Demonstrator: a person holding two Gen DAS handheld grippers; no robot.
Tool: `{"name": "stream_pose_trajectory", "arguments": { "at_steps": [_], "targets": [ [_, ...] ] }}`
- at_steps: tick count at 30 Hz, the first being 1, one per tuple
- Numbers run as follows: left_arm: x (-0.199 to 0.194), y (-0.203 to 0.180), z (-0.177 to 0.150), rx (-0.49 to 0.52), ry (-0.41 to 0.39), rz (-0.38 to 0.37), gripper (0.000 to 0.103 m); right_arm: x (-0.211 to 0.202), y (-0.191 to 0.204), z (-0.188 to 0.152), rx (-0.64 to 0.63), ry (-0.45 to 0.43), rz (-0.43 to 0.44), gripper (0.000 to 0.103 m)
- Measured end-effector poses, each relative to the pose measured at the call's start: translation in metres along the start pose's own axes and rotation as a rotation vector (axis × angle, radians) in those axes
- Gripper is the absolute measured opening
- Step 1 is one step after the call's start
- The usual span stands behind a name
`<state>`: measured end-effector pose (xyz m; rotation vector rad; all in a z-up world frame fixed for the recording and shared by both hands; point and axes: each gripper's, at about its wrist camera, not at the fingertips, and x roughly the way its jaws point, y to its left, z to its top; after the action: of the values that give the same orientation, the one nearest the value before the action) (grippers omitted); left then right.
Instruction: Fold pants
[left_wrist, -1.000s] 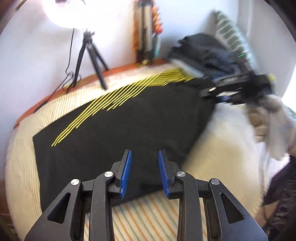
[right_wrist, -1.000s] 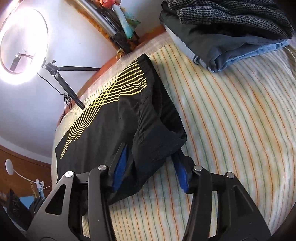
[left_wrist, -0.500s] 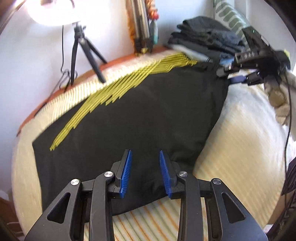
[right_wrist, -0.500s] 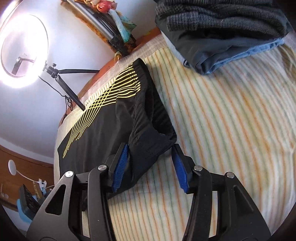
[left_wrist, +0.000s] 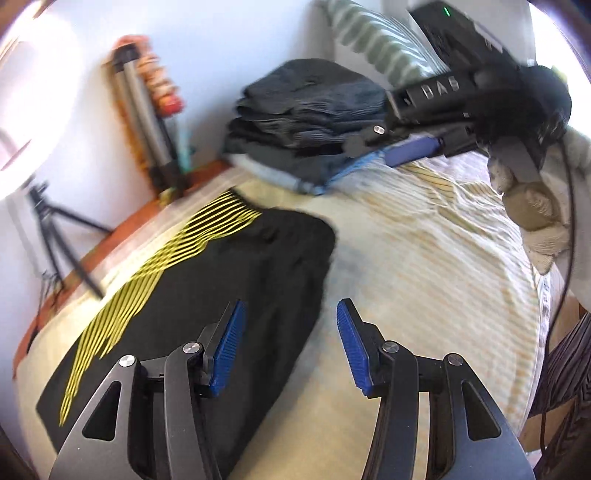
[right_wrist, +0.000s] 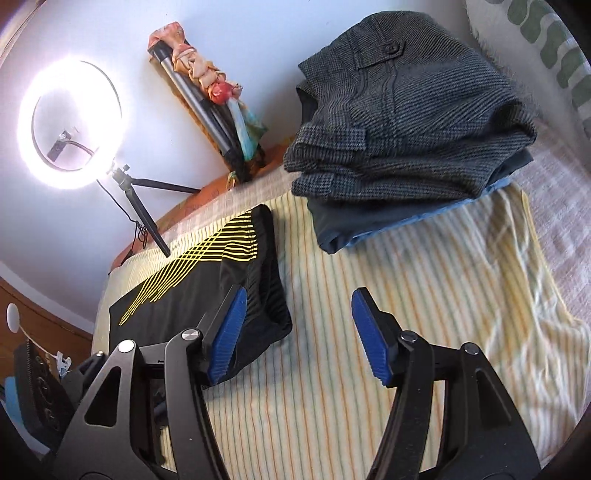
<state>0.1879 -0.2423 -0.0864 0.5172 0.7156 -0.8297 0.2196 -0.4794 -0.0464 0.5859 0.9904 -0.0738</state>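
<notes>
The black athletic pants with thin yellow stripes (right_wrist: 207, 306) lie folded flat on the bed with the yellow-and-green striped cover (right_wrist: 424, 295), at the left of both views, and neither tool has hold of them now: half a second ago the right gripper (right_wrist: 295, 332) had the near right corner of the cloth bunched between its blue pads, and in the current right wrist view that corner rests on the cover with only the left pad overlapping it. Its jaws are opening, with bare striped cover between them. The left gripper (left_wrist: 288, 347) has swung rightward, from sitting squarely over the black cloth to straddling its right edge; its jaws are opening too, nothing pinched, the left pad over the fabric and the right one over the cover. I judge this as the release after a fold (the pants look a compact rectangle, though whether another fold is due I cannot say). Both tools point steeply down at the bed. In the left wrist view the right gripper is up at the far right, in a hand in a pale knitted glove (left_wrist: 535, 210), in front of the stack of folded grey and blue garments (right_wrist: 406, 122), well clear of the pants.
</notes>
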Motion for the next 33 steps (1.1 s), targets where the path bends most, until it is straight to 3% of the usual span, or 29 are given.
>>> {"name": "stream_pose_trajectory", "arguments": {
  "at_steps": [5, 6, 10, 15, 19, 23, 25, 28, 33],
  "targets": [
    [0.024, -0.026, 0.021, 0.07, -0.013, 0.021, 0.055, 0.003, 0.0, 0.014, -0.021, 0.036, 0.049, 0.062],
    [0.03, -0.029, 0.023, 0.066, -0.015, 0.019, 0.06, 0.004, 0.001, 0.02, -0.024, 0.044, 0.067, 0.062],
    [0.054, -0.027, 0.024, 0.014, 0.004, -0.013, 0.06, 0.012, 0.008, 0.046, -0.046, 0.067, 0.136, 0.062],
    [0.077, -0.025, 0.022, 0.009, 0.033, 0.023, 0.06, 0.037, 0.031, 0.08, -0.124, 0.109, 0.133, 0.062],
    [0.089, -0.016, 0.021, -0.017, 0.05, 0.033, 0.06, 0.069, 0.054, 0.098, -0.192, 0.192, 0.188, 0.062],
    [0.096, 0.0, 0.018, -0.102, 0.042, -0.025, 0.044, 0.099, 0.062, 0.11, -0.195, 0.237, 0.189, 0.062],
    [0.093, 0.006, 0.017, -0.129, 0.024, -0.058, 0.03, 0.113, 0.064, 0.112, -0.193, 0.264, 0.189, 0.062],
    [0.086, 0.013, 0.017, -0.161, -0.01, -0.078, 0.017, 0.131, 0.068, 0.112, -0.219, 0.303, 0.163, 0.062],
    [0.061, 0.039, 0.012, -0.31, -0.104, -0.129, 0.014, 0.139, 0.079, 0.111, -0.269, 0.323, 0.108, 0.062]
  ]
}}
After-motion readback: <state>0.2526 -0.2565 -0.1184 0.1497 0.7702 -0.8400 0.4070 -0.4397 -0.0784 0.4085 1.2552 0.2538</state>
